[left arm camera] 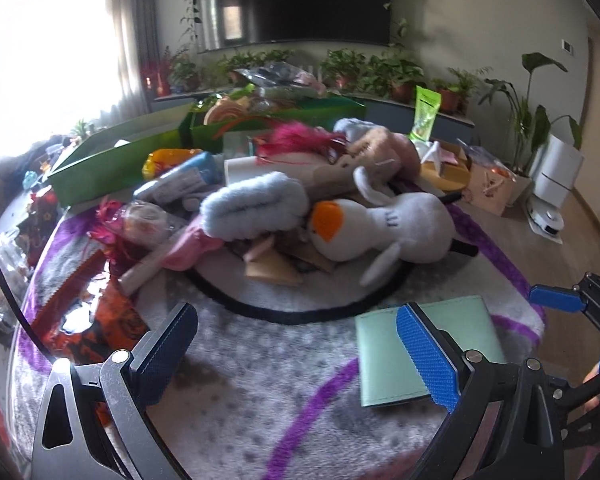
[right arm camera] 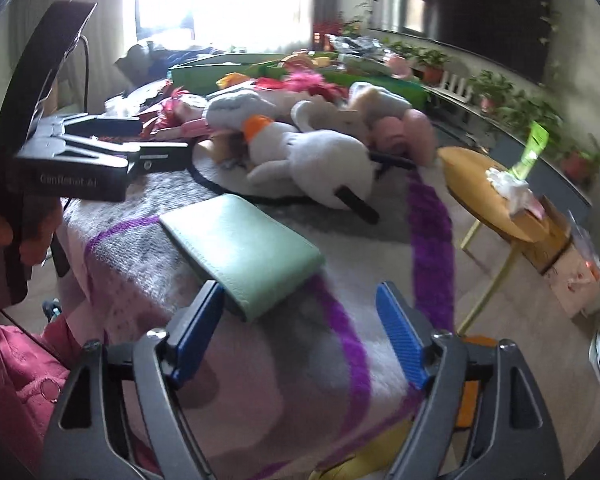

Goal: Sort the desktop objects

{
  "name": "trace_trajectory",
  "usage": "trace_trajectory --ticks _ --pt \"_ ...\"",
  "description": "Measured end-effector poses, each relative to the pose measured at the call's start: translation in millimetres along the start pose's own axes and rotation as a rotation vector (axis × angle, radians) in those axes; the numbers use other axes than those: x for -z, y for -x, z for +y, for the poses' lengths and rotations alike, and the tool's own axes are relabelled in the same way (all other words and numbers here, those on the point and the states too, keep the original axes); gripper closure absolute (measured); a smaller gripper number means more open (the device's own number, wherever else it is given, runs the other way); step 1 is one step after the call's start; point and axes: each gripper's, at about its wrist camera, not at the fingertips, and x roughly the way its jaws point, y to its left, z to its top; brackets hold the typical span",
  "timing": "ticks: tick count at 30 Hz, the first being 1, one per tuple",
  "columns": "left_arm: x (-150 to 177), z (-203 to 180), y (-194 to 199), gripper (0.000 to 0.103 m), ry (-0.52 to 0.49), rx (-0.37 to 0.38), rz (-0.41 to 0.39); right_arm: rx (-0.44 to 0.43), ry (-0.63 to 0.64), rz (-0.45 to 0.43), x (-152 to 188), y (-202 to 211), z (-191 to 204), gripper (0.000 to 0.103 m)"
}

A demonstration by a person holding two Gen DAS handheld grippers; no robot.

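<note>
While both tongs stand spread and empty, the mint-green wallet (right arm camera: pixel 240 252) lies flat on the blanketed table (right arm camera: pixel 284 368), its long axis running away up-left from the right tongs (right arm camera: pixel 300 336), whose left pad nearly touches its near corner; the left tongs (left arm camera: pixel 296 356) hover beside it.

Landmark: round yellow side table (right arm camera: pixel 480 196), off the right edge of the blanketed desk. On its top: white crumpled tissue (right arm camera: pixel 506 184) & a green packet (right arm camera: pixel 534 148) upright just behind. Cardboard box (right arm camera: pixel 556 240) on floor, touching the table's far side. Potted plants (right arm camera: pixel 500 100) in a row on a low shelf behind the table, along the wall. Dark TV screen (left arm camera: pixel 316 0) on wall above them. White robot-vac dock (left arm camera: pixel 556 172) on floor beyond the table, w/ a tall leafy plant (left arm camera: pixel 536 92) beside it.
</note>
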Motion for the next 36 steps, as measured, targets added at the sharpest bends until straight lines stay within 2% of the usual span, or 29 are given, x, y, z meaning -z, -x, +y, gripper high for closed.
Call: trace_trajectory --ticks 2,5,6,7,9,10,14,16,17,18,19,24,27,29,32,36 --pt "2 -3 -3 0.003 -0.001 0.029 0.017 -0.021 -0.062 0.01 2 2 -5 0.023" --pt "6 -5 -8 0.003 0.005 0.063 0.044 -0.093 -0.238 0.015 1 1 -13 0.026" --pt "7 -6 -9 0.003 0.005 0.063 0.048 -0.131 -0.315 0.033 1 -2 -16 0.033" --pt "8 -7 -8 0.003 0.007 0.067 0.047 -0.144 -0.358 0.048 0 -5 -15 0.047" --pt "10 -10 -7 0.003 0.004 0.092 0.042 -0.118 -0.427 0.067 -1 -12 -15 0.064" --pt "10 -11 -6 0.003 -0.004 0.111 0.038 -0.111 -0.459 0.068 -1 -15 -17 0.065" --pt "11 -15 -9 0.003 -0.018 0.146 0.05 -0.188 -0.564 0.079 2 -22 -20 0.067" --pt "12 -16 -15 0.013 -0.01 0.176 0.073 -0.188 -0.579 0.08 3 -22 -17 0.065" --pt "13 -16 -19 0.024 -0.008 0.195 0.091 -0.184 -0.58 0.08 1 -22 -17 0.065" --pt "13 -18 -22 0.03 -0.011 0.206 0.107 -0.179 -0.581 0.08 0 -22 -16 0.065" --pt "14 -19 -26 0.031 -0.015 0.218 0.126 -0.178 -0.581 0.081 0 -22 -15 0.065" --pt "13 -20 -28 0.032 -0.003 0.239 0.127 -0.185 -0.55 0.088 -3 -25 -9 0.065" --pt "13 -21 -31 0.032 0.003 0.271 0.142 -0.16 -0.509 0.081 -4 -26 -5 0.065" --pt "14 -25 -31 0.032 -0.019 0.312 0.154 -0.172 -0.505 0.077 1 -24 -7 0.065" --pt "15 -31 -29 0.032 -0.043 0.334 0.16 -0.208 -0.53 0.073 9 -23 -13 0.067" --pt "16 -32 -28 0.033 -0.044 0.343 0.166 -0.2 -0.506 0.065 12 -19 -10 0.068"
